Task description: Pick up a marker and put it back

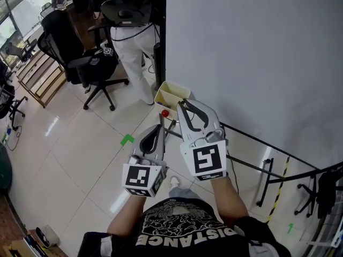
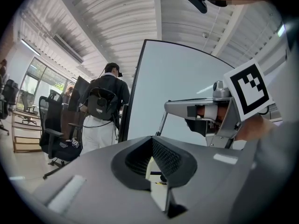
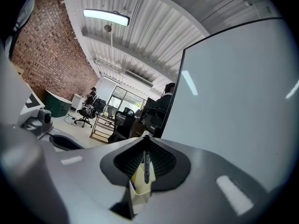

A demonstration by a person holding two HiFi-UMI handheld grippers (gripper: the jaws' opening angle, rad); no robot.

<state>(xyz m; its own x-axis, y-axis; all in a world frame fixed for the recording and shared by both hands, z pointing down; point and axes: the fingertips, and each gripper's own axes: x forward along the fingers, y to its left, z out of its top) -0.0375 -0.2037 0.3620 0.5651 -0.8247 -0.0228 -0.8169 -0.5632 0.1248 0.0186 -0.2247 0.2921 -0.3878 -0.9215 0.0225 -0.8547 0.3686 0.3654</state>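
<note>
With the left gripper (image 2: 152,146) jaws pressed together on nothing, the right gripper (image 3: 145,146) jaws clamp a slim black marker (image 3: 146,166) upright over the cream plastic pen holder (image 3: 138,190) beside the whiteboard (image 3: 233,92); the narrow grip risks the marker pivoting and catching the holder's rim during lowering.

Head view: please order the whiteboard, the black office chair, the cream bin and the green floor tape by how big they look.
1. whiteboard, by far the largest
2. black office chair
3. cream bin
4. green floor tape, the smallest
No two look alike in size.
</note>
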